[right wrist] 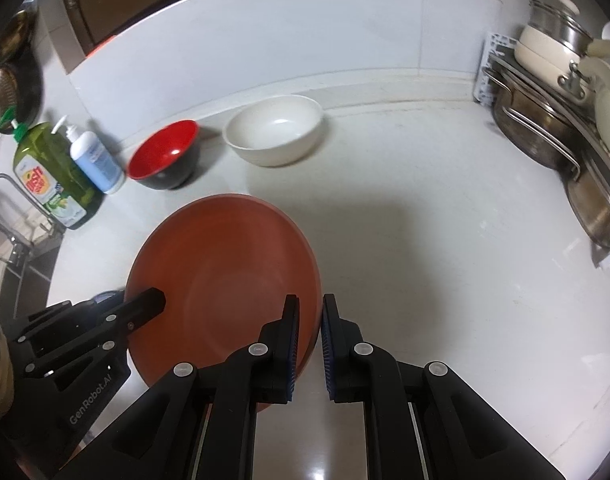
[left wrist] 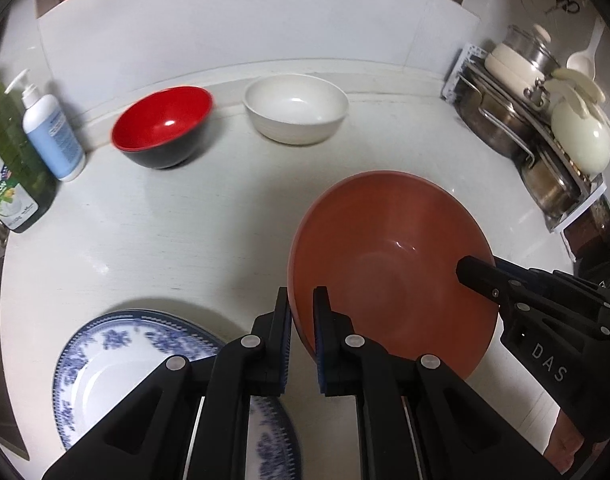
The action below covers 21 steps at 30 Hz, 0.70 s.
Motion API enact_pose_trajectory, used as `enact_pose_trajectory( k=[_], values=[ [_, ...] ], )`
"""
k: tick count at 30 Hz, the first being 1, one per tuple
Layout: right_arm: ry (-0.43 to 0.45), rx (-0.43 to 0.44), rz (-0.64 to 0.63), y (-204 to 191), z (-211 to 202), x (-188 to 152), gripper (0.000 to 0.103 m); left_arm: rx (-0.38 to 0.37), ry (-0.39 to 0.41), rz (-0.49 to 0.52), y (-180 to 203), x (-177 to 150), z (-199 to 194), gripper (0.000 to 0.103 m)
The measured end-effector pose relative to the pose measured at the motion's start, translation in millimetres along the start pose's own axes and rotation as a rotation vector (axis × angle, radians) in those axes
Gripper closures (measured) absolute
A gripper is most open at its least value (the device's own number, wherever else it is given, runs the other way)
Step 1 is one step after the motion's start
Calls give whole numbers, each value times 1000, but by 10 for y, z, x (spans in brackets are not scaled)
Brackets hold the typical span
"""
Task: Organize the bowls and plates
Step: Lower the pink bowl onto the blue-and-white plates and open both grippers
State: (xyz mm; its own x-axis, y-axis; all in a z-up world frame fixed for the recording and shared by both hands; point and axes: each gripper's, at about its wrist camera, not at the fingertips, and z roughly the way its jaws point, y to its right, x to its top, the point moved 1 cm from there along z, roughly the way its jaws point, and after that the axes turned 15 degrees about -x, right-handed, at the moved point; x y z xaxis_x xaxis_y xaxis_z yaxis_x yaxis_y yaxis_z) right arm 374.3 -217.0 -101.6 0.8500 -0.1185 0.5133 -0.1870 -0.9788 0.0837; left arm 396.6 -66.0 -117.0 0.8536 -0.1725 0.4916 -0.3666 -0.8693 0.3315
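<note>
A large orange-brown dish (left wrist: 393,264) hangs tilted above the white counter, held by both grippers at opposite rims. My left gripper (left wrist: 302,304) is shut on its left rim, and my right gripper (right wrist: 311,312) is shut on its right rim (right wrist: 315,280). A blue-and-white patterned plate (left wrist: 117,364) lies on the counter below and left of the dish, partly hidden by my left fingers. At the back stand a red-and-black bowl (left wrist: 163,124) and, to its right, a white bowl (left wrist: 297,108), both upright and empty.
A green dish-soap bottle (right wrist: 49,172) and a white pump bottle (right wrist: 95,164) stand at the left by the sink tap (right wrist: 13,196). A rack of steel pots and cream lids (left wrist: 545,120) fills the right corner. The counter (right wrist: 445,260) has a back wall behind it.
</note>
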Motion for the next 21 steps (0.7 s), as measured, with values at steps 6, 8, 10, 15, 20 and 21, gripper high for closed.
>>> enact_pose_trajectory(
  k=[6,8,10,15,20,21],
  values=[
    [-37,-4,0,171,206,-21,91,0,-37,-8,99,-30,215,91],
    [-51,-5,0,210,269,-31,91,5,-48,-6,131,-40,279,91],
    [-60,-5,-1,245,329,-40,91,7,-58,-8,145,-46,333,91],
    [-84,-6,-4,327,445,-47,91,10,-78,-21,183,-63,440,90],
    [-95,-5,-8,375,504,-52,91,12,-94,-30,206,-101,502,90],
    [-99,-4,-7,383,521,-52,91,11,-97,-32,219,-101,520,90]
  ],
)
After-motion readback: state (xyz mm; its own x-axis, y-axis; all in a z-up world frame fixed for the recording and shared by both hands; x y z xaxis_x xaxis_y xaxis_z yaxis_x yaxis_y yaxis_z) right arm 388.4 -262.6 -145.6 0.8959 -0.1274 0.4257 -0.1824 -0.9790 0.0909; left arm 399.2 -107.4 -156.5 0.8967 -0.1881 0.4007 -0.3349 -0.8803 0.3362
